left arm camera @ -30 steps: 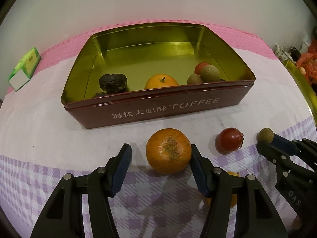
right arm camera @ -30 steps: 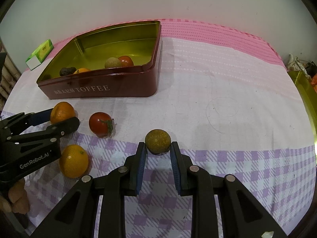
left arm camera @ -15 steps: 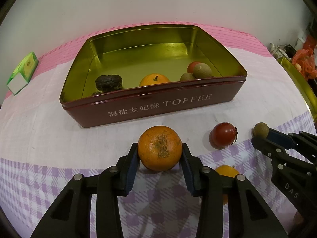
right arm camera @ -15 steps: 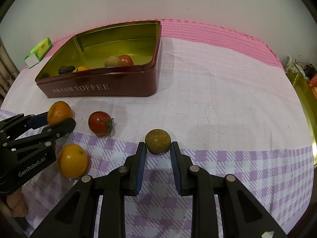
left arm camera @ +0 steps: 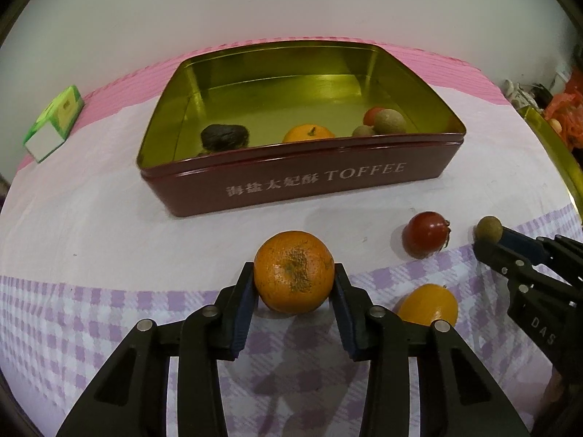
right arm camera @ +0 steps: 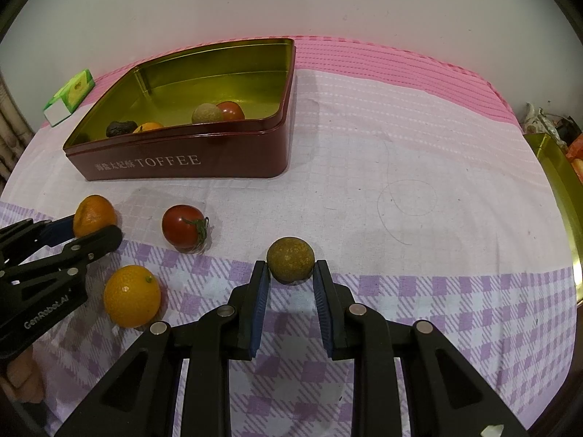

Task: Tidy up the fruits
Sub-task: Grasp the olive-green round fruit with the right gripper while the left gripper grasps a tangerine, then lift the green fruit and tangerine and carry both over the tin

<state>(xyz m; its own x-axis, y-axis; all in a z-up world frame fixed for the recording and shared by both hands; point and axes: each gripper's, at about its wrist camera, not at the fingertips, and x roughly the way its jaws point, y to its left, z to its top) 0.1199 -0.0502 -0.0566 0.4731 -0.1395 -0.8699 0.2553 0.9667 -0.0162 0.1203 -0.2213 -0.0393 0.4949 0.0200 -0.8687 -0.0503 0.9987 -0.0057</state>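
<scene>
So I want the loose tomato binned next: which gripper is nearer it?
Hard to call. The tomato lies between them: left gripper shut on an orange, right gripper on a brown fruit.

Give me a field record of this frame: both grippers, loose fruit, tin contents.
left gripper: fingers shut on the large orange, on the cloth
right gripper: fingers shut on the small brown-green fruit
loose on cloth: red tomato, smaller orange
toffee tin: open, holds a dark wrinkled fruit, an orange, a red fruit, two brownish round fruits
off to the side: green and white carton
</scene>
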